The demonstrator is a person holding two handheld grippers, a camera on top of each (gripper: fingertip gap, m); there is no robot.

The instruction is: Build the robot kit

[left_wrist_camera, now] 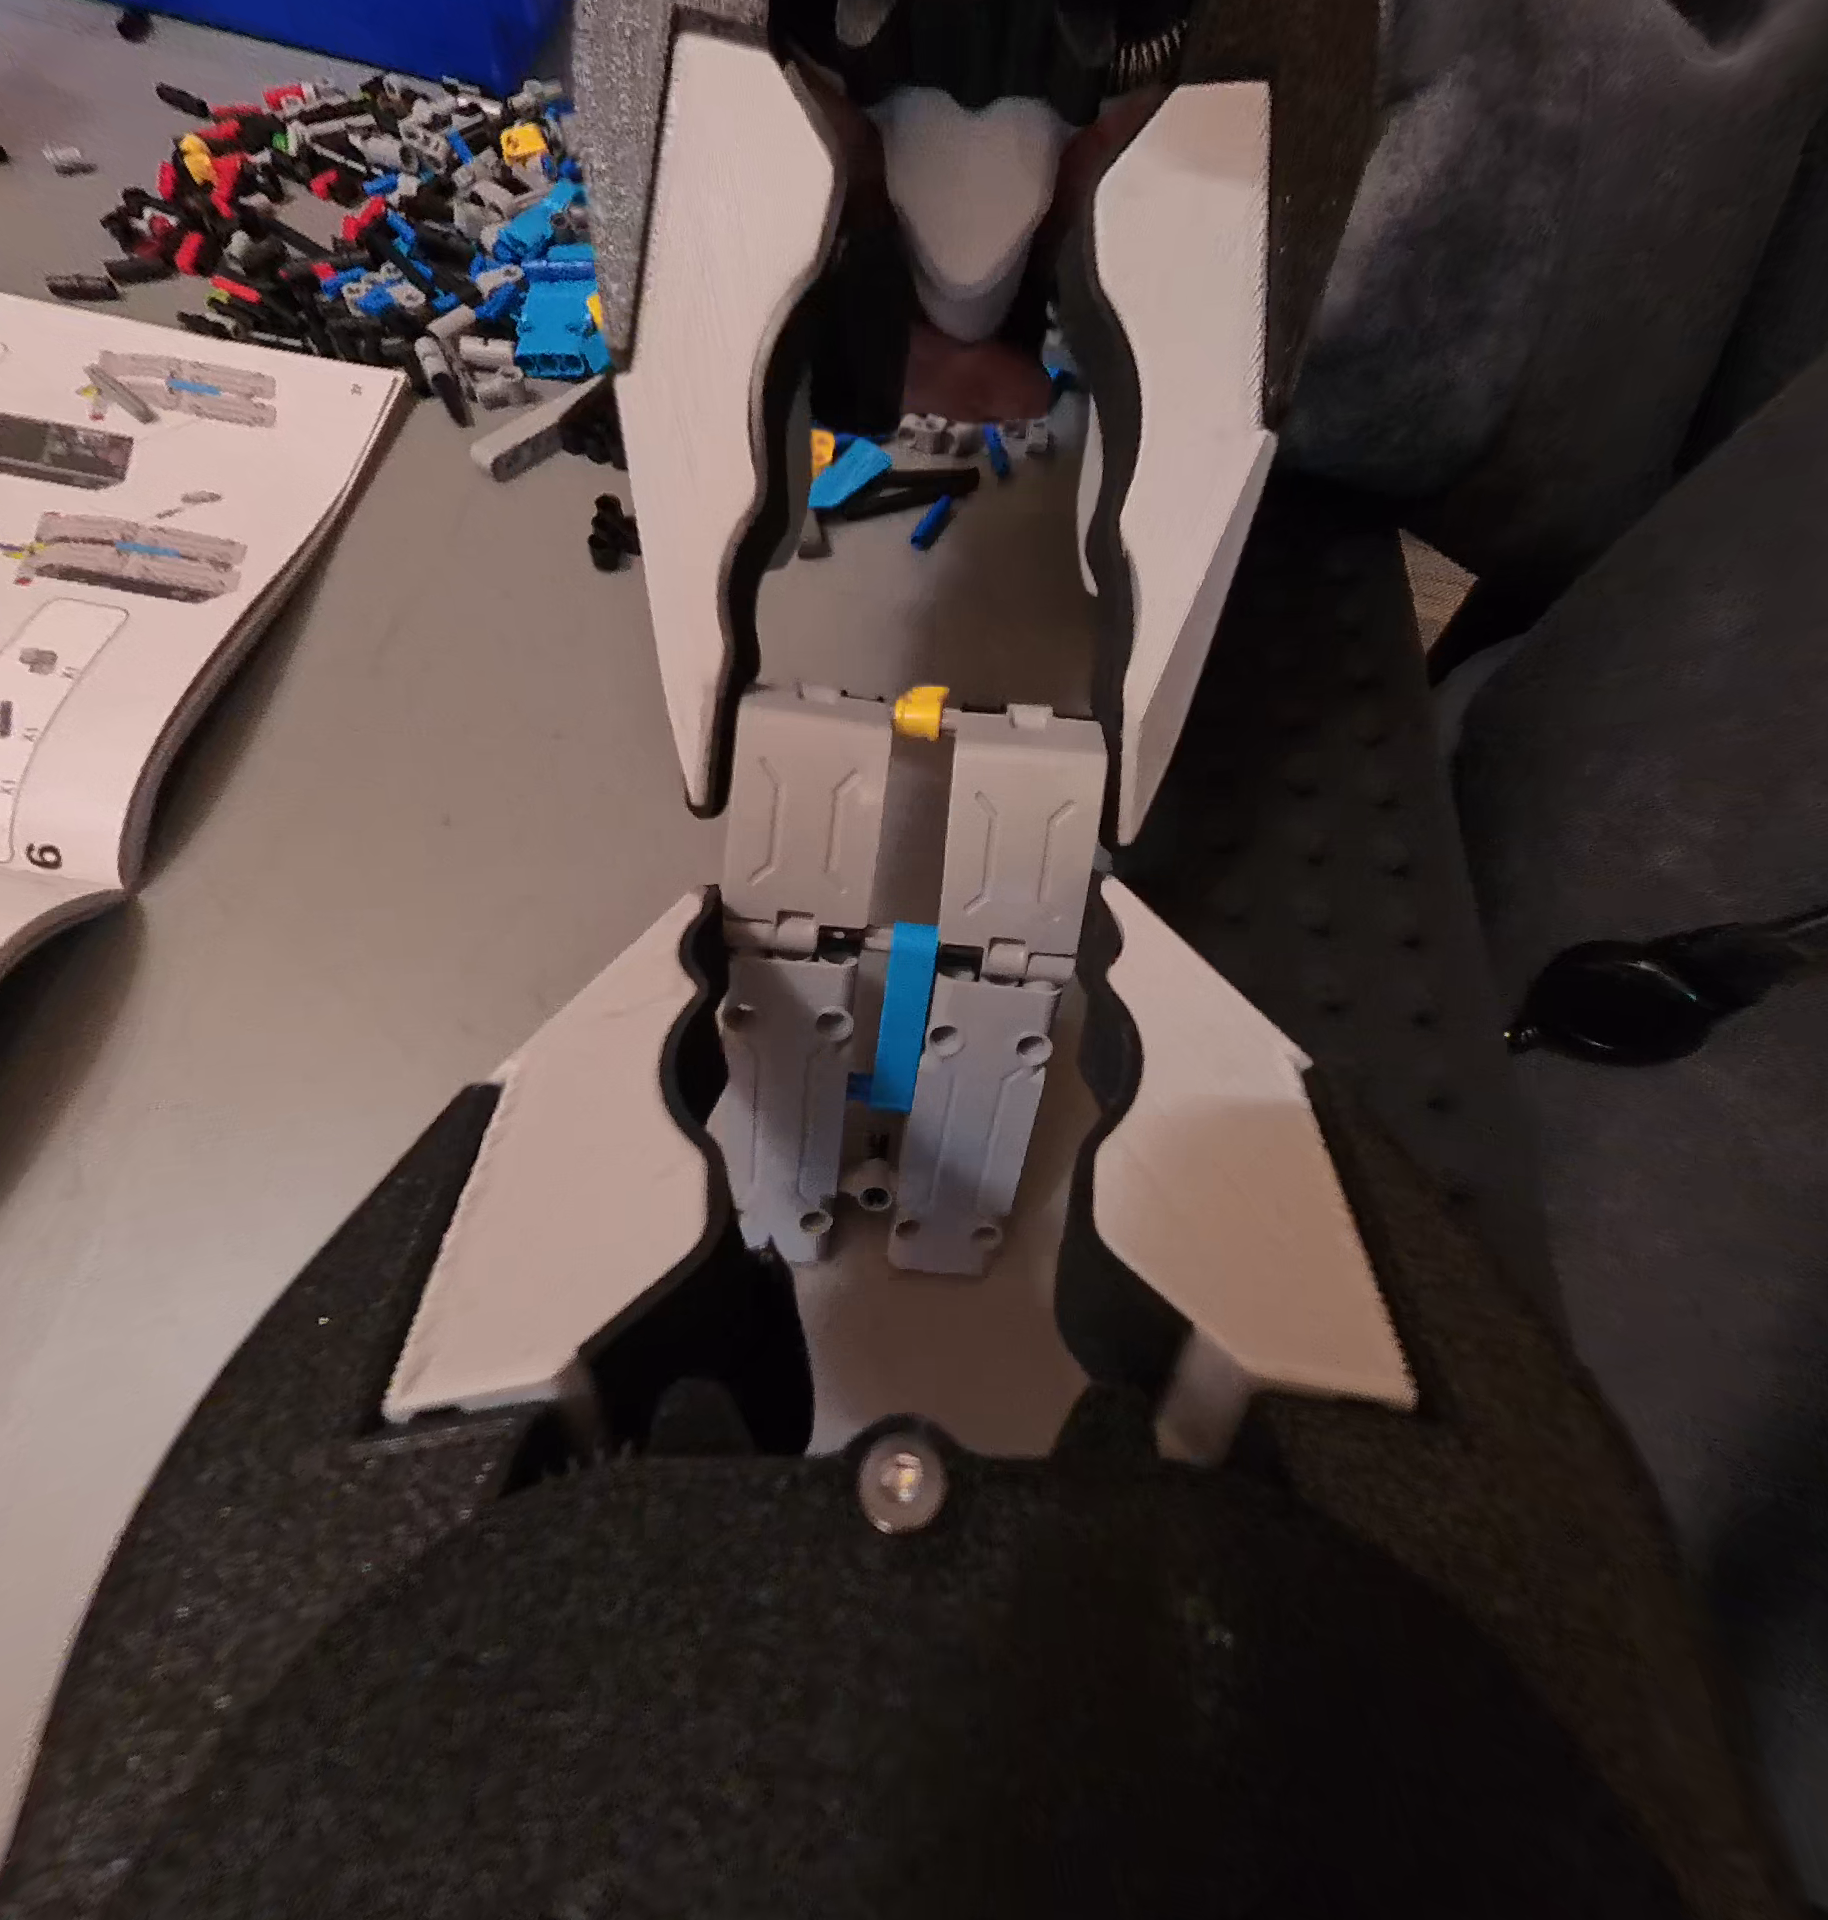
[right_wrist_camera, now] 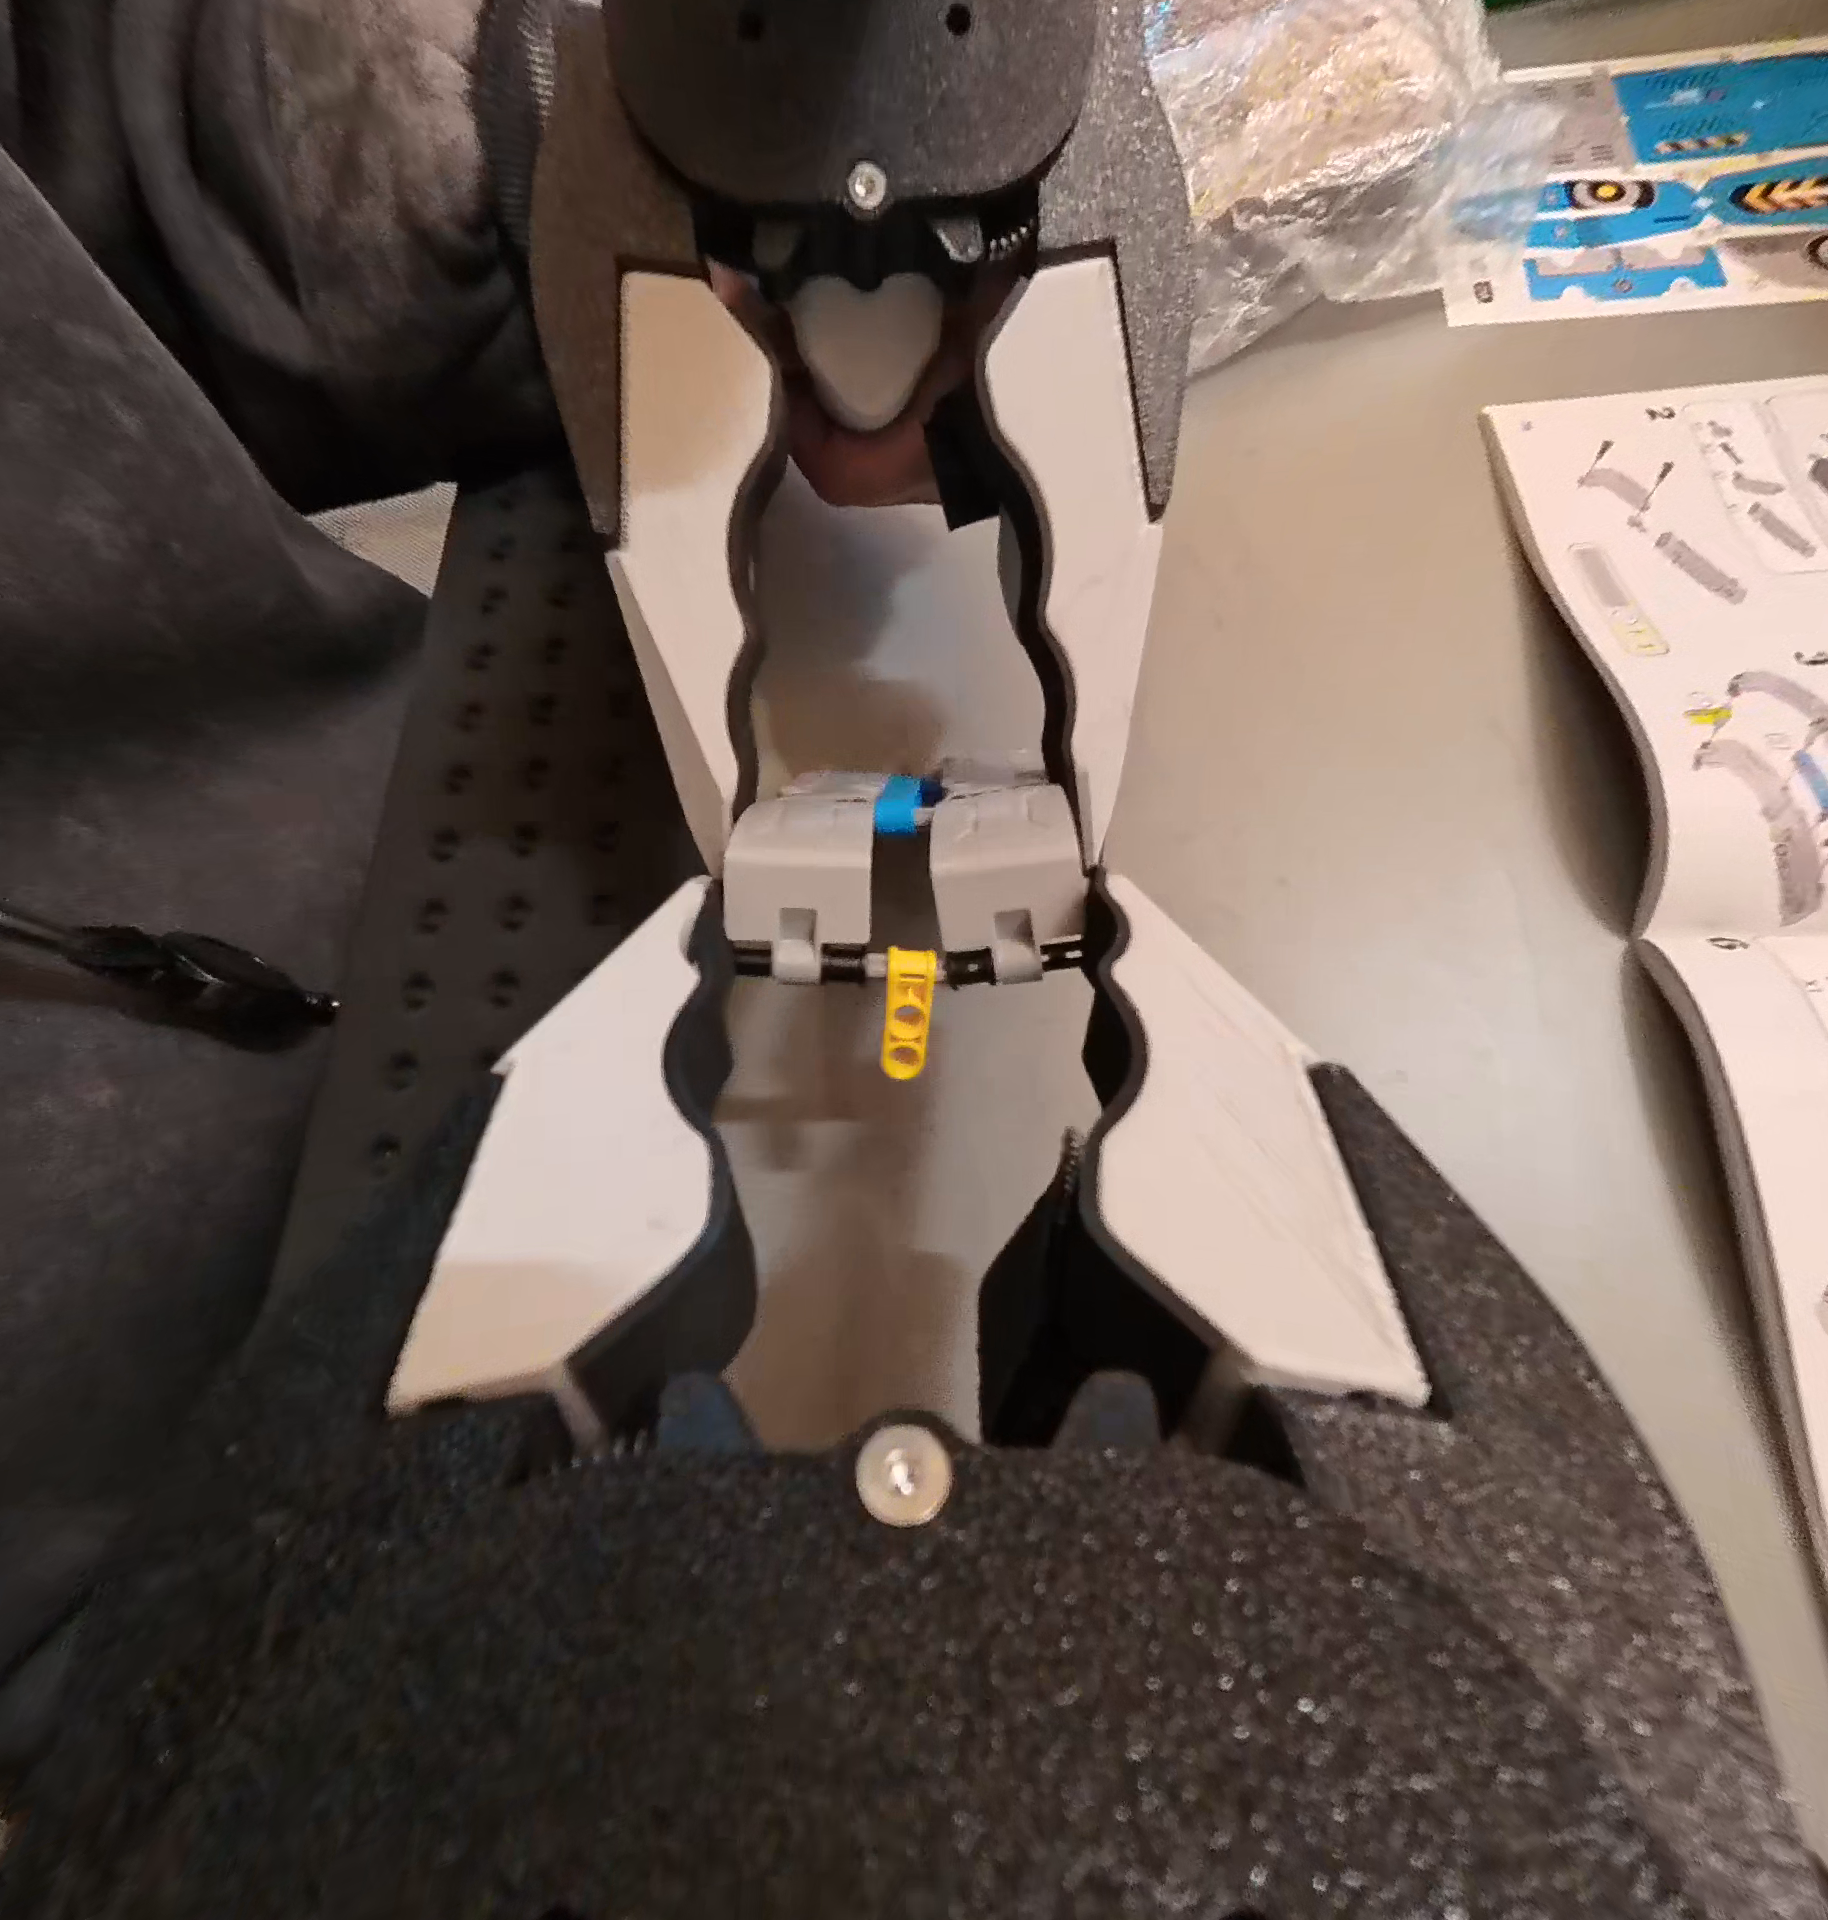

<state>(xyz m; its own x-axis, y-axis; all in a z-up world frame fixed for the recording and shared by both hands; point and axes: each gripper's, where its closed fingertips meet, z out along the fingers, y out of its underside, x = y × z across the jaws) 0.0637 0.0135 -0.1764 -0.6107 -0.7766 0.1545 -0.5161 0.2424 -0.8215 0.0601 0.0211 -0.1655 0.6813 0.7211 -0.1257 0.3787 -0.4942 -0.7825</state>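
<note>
Both grippers, left [left_wrist_camera: 905, 904] and right [right_wrist_camera: 894, 904], were clamped on one grey block model [left_wrist_camera: 910, 821] above our table [left_wrist_camera: 390, 1039], brick pile [left_wrist_camera: 370, 239] far left, manual [right_wrist_camera: 1720, 727] right.

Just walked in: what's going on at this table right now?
A person holds a hand-held gripper in each hand, facing each other. The left hand-held gripper and the right hand-held gripper both clamp the same grey brick assembly, with its blue piece and yellow piece. Loose bricks and an open instruction booklet lie on the table.
</note>
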